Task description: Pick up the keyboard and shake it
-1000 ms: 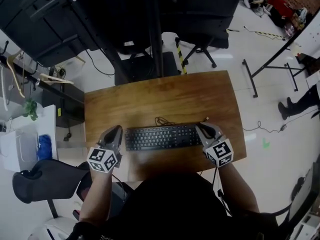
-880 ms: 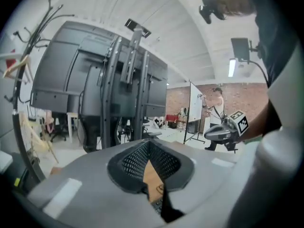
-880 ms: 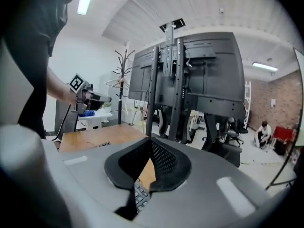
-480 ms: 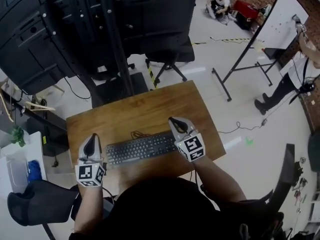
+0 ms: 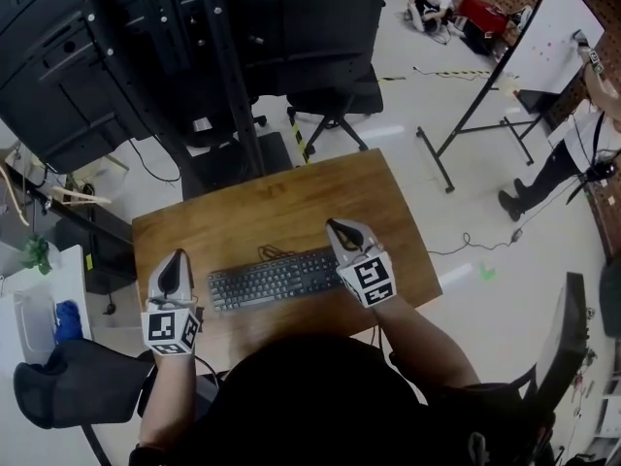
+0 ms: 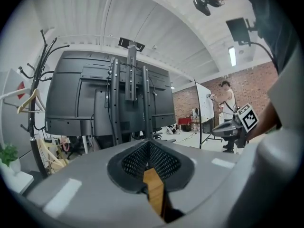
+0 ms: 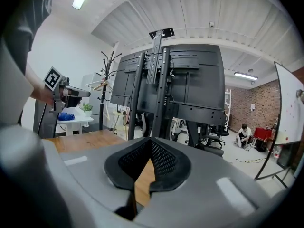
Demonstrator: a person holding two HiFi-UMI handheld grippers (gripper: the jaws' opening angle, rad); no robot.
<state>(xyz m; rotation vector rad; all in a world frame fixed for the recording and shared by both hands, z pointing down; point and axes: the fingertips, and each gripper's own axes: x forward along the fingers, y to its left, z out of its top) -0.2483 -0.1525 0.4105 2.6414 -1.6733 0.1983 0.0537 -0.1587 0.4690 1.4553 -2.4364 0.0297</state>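
The black keyboard (image 5: pixel 275 278) lies flat on the wooden table (image 5: pixel 291 202), its cable (image 5: pixel 267 252) curled behind it. My left gripper (image 5: pixel 175 256) hovers just off the keyboard's left end, apart from it, jaws shut on nothing. My right gripper (image 5: pixel 337 225) hangs over the keyboard's right end and hides that end; its jaws are shut too. In the left gripper view the closed jaws (image 6: pixel 151 144) show only table wood in the slit, with the right gripper (image 6: pixel 232 127) off to the right. The right gripper view shows the same (image 7: pixel 151 141), with the left gripper (image 7: pixel 71 93) at the left.
A tall black screen stand (image 5: pixel 223 56) rises behind the table, an office chair (image 5: pixel 335 95) beside it. A whiteboard easel (image 5: pixel 543 37) stands at the right, with a person next to it. A white side table (image 5: pixel 29 299) and a grey chair (image 5: pixel 68 377) are at the left.
Both grippers have risen from the keyboard's two ends. The left one now stands clear of the left end. The keyboard has stayed on the table. The head camera has tilted.
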